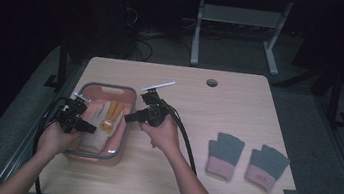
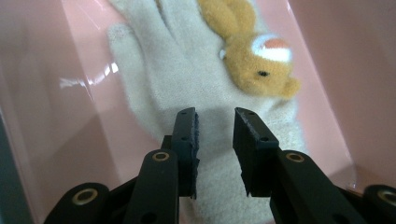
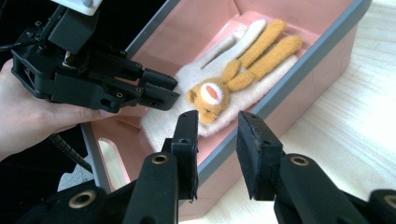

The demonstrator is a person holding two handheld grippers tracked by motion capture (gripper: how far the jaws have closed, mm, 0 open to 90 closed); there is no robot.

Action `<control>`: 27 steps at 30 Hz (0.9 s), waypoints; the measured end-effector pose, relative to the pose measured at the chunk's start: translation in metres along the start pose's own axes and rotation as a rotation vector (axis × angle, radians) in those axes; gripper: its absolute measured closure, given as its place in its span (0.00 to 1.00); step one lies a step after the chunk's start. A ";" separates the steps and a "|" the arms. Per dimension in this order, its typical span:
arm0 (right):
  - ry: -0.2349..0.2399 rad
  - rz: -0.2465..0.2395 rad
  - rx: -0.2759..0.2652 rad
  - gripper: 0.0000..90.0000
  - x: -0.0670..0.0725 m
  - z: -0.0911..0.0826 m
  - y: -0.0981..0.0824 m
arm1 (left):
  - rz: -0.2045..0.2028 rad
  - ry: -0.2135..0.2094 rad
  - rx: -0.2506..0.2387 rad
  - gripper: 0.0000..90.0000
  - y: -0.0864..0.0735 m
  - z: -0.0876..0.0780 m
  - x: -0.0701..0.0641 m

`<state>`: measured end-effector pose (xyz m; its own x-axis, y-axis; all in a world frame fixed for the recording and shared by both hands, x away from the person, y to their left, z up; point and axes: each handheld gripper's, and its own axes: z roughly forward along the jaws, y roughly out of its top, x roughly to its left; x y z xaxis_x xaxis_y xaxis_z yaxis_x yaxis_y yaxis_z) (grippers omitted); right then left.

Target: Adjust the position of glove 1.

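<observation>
Cream glove (image 2: 187, 93) flat in pink bin (image 1: 124, 121), left of centre in high view; plush rabbit (image 2: 261, 56) sewn on. Soft, light, limp; best pinched at cuff, likely to sag. Left claw (image 2: 215, 140) just above cuff, jaws a narrow gap apart, empty. Right claw (image 3: 215, 144) over bin rim, likewise parted, empty. One cream glove, two grey fingerless gloves (image 1: 225, 154) on worktop (image 1: 240, 101), one bin.

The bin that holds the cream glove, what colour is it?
The bin is pink with a grey rim, best seen in the right gripper view.
</observation>
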<state>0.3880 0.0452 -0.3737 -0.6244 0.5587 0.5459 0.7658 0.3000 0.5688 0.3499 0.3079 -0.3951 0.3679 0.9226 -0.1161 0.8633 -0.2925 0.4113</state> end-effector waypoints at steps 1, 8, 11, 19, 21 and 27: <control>0.000 0.001 -0.001 0.76 0.000 -0.001 0.000 | 0.000 -0.003 -0.013 0.77 0.000 -0.001 0.001; 0.008 0.000 -0.010 0.73 -0.002 -0.007 -0.003 | 0.004 -0.047 -0.072 0.70 0.000 -0.013 0.004; 0.004 -0.009 -0.012 0.72 -0.003 -0.009 -0.003 | 0.006 -0.051 -0.088 0.66 0.000 -0.017 0.003; -0.015 -0.013 -0.024 0.67 -0.010 -0.024 -0.009 | 0.022 -0.093 -0.165 0.62 -0.003 -0.029 -0.009; -0.021 -0.018 -0.023 0.66 -0.011 -0.026 -0.009 | 0.025 -0.098 -0.171 0.61 -0.003 -0.030 -0.011; -0.035 -0.020 -0.038 0.60 -0.015 -0.038 -0.010 | 0.035 -0.124 -0.206 0.59 -0.006 -0.037 -0.020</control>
<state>0.3839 0.0044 -0.3648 -0.6330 0.5799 0.5129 0.7466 0.2821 0.6025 0.3246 0.3002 -0.3615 0.4470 0.8711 -0.2034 0.7652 -0.2546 0.5913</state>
